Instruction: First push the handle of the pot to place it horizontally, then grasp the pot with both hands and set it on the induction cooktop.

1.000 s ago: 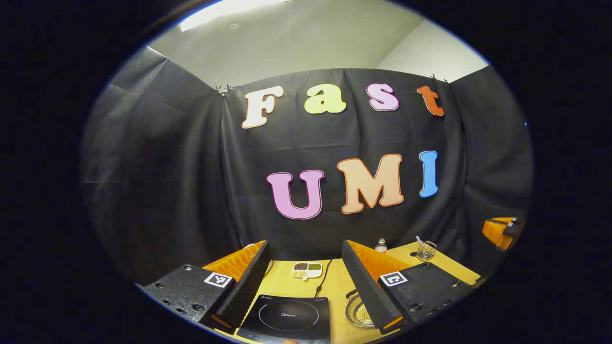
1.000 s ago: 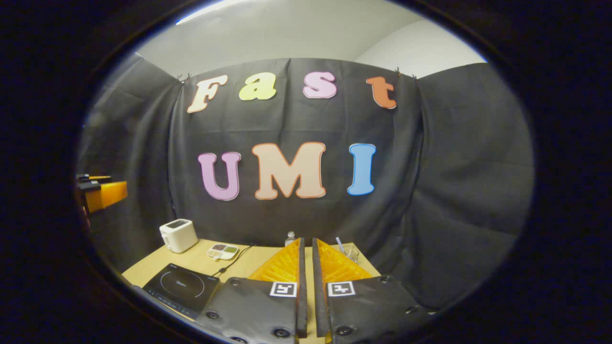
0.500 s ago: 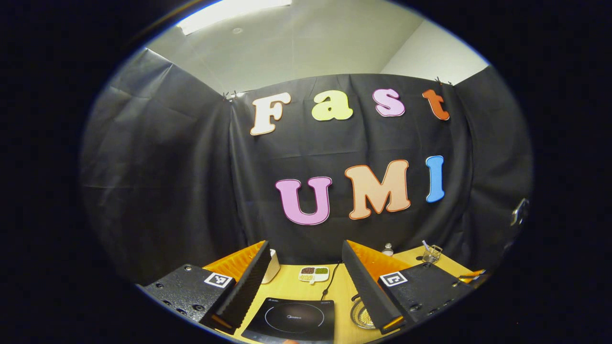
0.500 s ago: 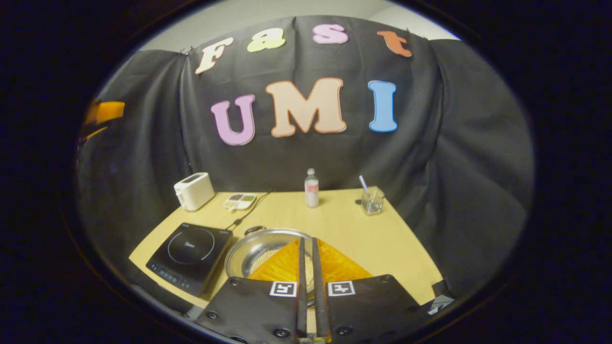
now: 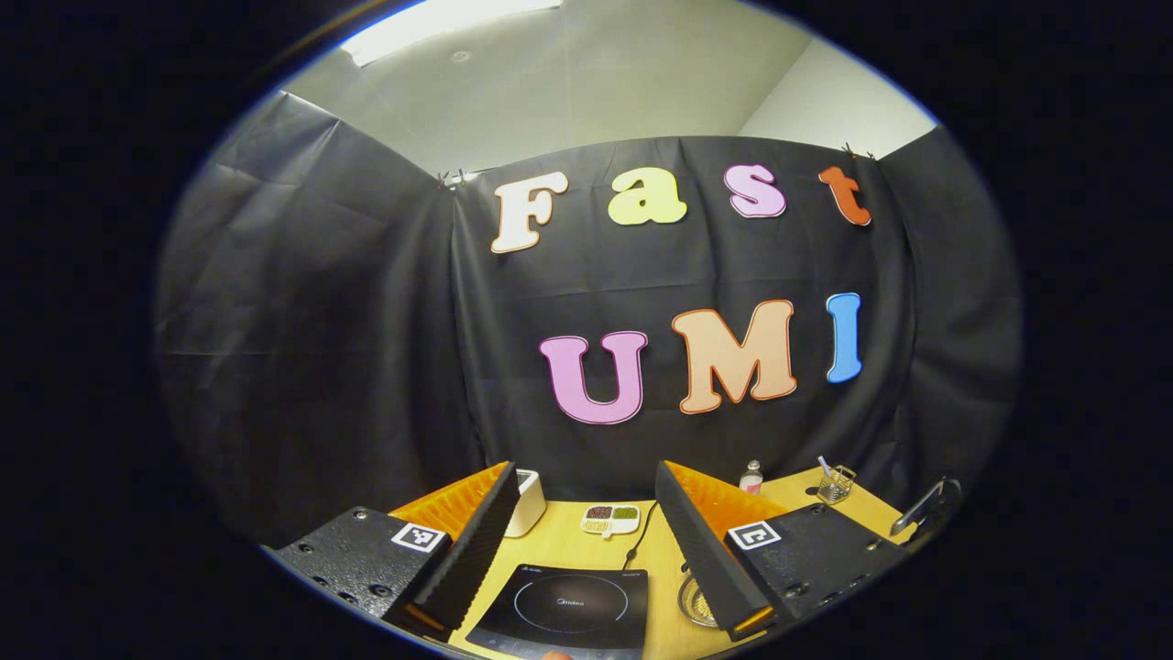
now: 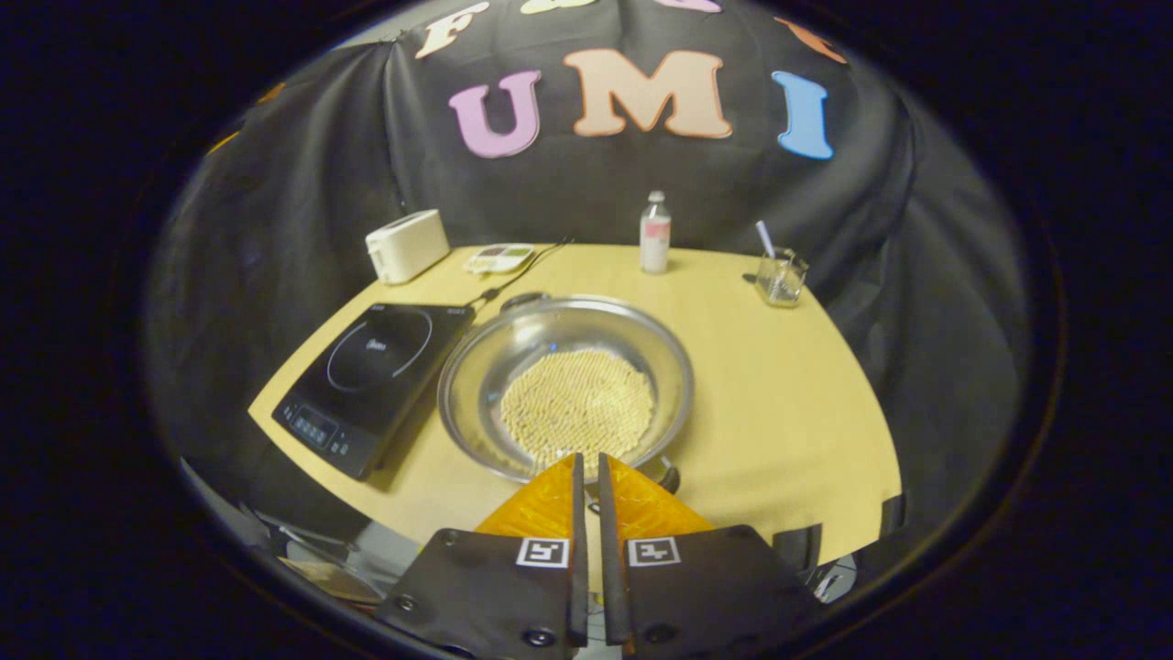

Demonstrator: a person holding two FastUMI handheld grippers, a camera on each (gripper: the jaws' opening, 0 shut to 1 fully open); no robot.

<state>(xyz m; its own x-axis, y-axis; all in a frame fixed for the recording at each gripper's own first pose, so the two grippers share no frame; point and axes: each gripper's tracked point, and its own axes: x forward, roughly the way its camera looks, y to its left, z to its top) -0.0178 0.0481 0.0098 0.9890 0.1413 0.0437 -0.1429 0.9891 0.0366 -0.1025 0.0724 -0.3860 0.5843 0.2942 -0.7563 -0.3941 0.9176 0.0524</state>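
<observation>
Pot (image 6: 564, 385): on table (image 6: 779, 385), just right of cooktop (image 6: 376, 376) in right gripper view; wide metal bowl shape w/ pale grains in the middle. I can see one dark handle at far rim; near handle partly behind my right fingers.
Pot, left gripper view (image 5: 696, 600): just a sliver of rim, rest hidden behind left gripper's finger.
Cooktop: flat black, nothing on it; cord runs back toward wall.
Right gripper (image 6: 586, 477): jaws nearly closed, thin slit, gripping nothing; tips above pot's near edge, can't tell if touching.
Left gripper (image 5: 586, 527): jaws wide, empty, held above cooktop (image 5: 568, 610).
Back of table: toaster (image 6: 407, 245), divided dish (image 6: 499, 258), bottle (image 6: 654, 233), glass (image 6: 781, 277) w/ straw; dish contents too small to ID.
</observation>
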